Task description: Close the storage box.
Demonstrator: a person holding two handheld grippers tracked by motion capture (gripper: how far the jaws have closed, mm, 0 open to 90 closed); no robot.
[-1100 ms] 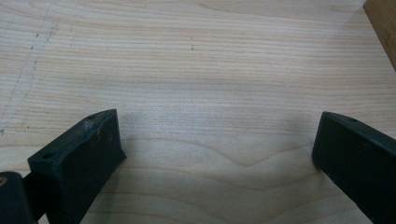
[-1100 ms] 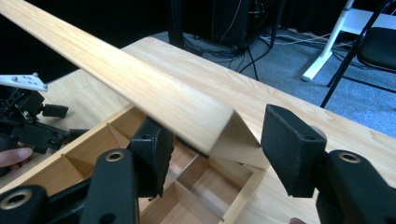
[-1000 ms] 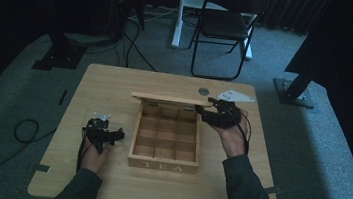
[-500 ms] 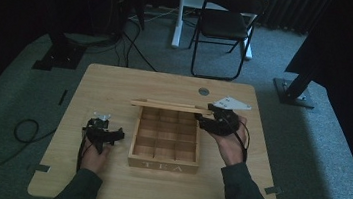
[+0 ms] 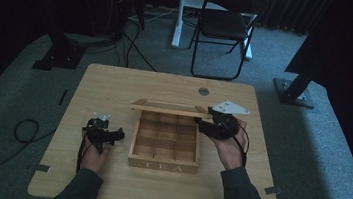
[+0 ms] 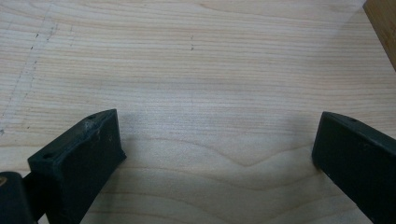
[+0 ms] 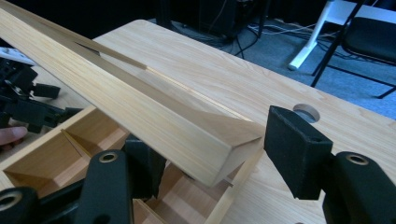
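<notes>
A wooden tea box point(image 5: 163, 166) with divided compartments stands mid-table, its hinged lid point(image 5: 168, 109) raised over the far side. My right gripper point(image 5: 209, 123) is at the lid's right end. In the right gripper view the lid point(image 7: 140, 107) has its corner between the jaws of the right gripper point(image 7: 217, 158), which is open, with a gap showing at the right jaw. My left gripper point(image 5: 118, 136) rests on the table left of the box. Seen in its own view, the left gripper point(image 6: 215, 135) is open over bare wood, the box corner point(image 6: 380, 23) at the upper right.
The table point(image 5: 115, 87) has a round hole point(image 5: 203, 91) behind the box. A folding chair point(image 5: 225, 29) and a white desk leg point(image 5: 179, 14) stand beyond the far edge. Cables lie on the carpet at left.
The lid's free edge has come toward the near side, and my right gripper has moved with it. The left gripper has stayed put.
</notes>
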